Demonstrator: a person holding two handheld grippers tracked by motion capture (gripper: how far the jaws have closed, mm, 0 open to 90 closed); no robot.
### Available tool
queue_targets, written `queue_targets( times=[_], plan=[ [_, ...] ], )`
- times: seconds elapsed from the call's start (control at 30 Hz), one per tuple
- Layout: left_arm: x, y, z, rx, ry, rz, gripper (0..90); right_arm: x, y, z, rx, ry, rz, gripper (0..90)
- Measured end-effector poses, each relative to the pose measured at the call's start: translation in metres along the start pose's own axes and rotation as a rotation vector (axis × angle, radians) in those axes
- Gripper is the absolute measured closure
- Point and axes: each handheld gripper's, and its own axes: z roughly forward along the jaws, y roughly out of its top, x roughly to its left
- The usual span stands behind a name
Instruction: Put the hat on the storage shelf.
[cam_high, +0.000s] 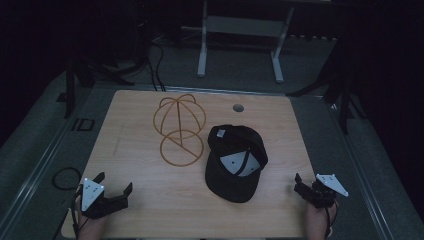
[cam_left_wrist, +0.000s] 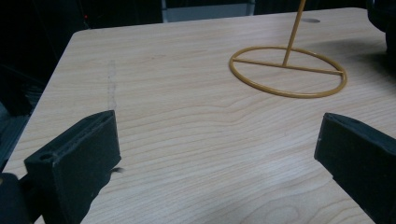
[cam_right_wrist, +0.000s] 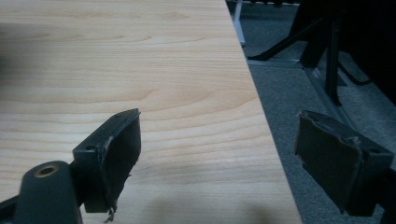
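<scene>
The surface is pale wood-grain laminate, smooth with a soft sheen. Ahead of the left gripper's matt black plastic jaws stands a stand of thin ochre-coated metal wire, smooth. The cap looks like matt black cloth. The right gripper's jaws carry frayed, rough-edged black padding.

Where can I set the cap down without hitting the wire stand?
Bare wood runs along the near edge between the left gripper and right gripper, and left of the wire stand. Mid-table is crowded: the black cap lies close beside the stand's base ring.
</scene>
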Motion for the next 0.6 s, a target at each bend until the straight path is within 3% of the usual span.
queue_targets(
  times=[0.17,0.33,0.47,0.53,0.6],
  plan=[
    [0.000,0.000,0.000,0.000,-0.003,-0.002,0.7,0.000,0.000,0.000,0.003,0.014,0.001,13.7],
    [-0.005,0.001,0.001,-0.009,-0.006,0.010,0.7,-0.002,0.005,-0.002,0.029,0.080,0.016,13.4],
    [-0.004,0.001,0.000,-0.007,-0.005,0.006,0.7,0.000,0.016,-0.008,0.037,0.109,0.039,13.3],
    [-0.003,0.001,0.000,-0.016,-0.014,-0.021,0.7,0.003,0.024,-0.013,0.036,0.122,0.040,13.3],
    [-0.002,0.001,0.000,-0.026,-0.006,-0.009,0.7,0.006,0.033,-0.018,0.034,0.137,0.031,13.2]
  ],
)
